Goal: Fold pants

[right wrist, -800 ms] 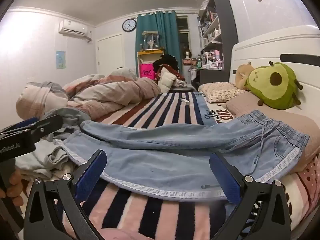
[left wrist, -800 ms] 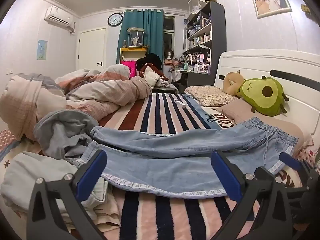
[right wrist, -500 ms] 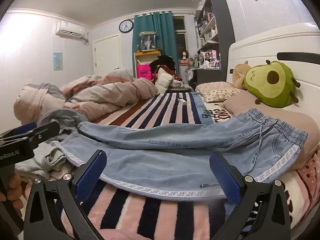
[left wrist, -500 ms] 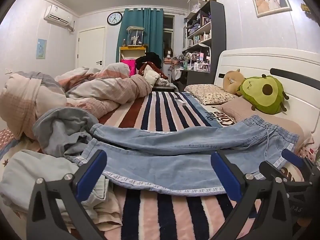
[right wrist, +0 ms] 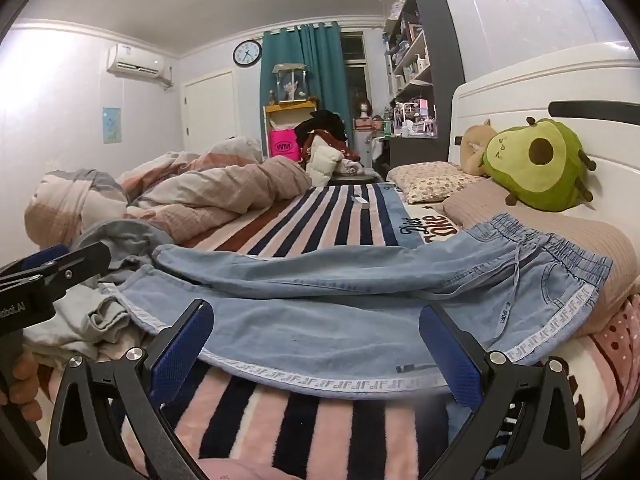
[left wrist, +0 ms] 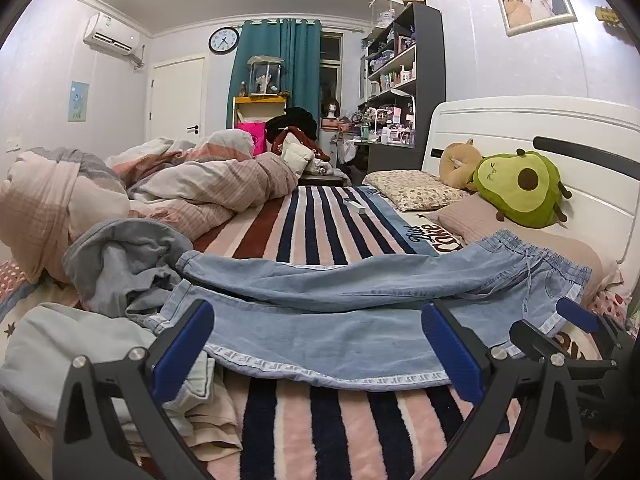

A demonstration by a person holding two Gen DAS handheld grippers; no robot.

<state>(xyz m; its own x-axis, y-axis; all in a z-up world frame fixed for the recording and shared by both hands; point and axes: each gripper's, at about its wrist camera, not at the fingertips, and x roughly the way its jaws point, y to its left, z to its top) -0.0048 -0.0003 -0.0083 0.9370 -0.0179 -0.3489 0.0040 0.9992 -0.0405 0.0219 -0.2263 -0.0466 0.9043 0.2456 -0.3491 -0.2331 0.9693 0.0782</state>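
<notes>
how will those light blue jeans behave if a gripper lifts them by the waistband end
The jeans will probably drape and sag rather than hold shape: they already follow the bumps of the bed and the pillow under the waistband. The long legs would likely trail and drag across the striped blanket. The loose drawstring may dangle free.

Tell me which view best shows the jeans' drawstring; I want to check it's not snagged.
The right wrist view: the drawstring hangs unobstructed down the jeans, its printing visible. In the left wrist view the drawstring is farther, thinner, and partly near the right hand-held gripper.
</notes>
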